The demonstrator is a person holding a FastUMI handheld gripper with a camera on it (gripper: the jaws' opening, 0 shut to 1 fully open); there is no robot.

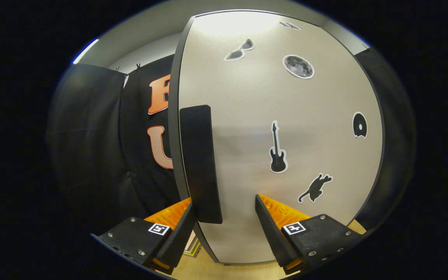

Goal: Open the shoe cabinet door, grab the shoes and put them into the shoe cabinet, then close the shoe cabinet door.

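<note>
The shoe cabinet door [286,101] is a pale grey panel with a dark edge, very close in front of me. A flat black handle [200,159] runs upright along its left edge. My gripper [224,199] is open. Its fingers straddle the lower end of the handle and the door's edge. The left finger [177,221] is just left of the edge. The right finger [272,221] is in front of the door face, with a gap between it and the handle. I cannot tell whether either finger touches.
Stickers dot the door: a guitar [278,149], a moon [298,66], a cat [315,188] and sunglasses [240,50]. The booth's black cloth wall [91,136] hangs to the left. Light wooden floor [208,270] shows below the door.
</note>
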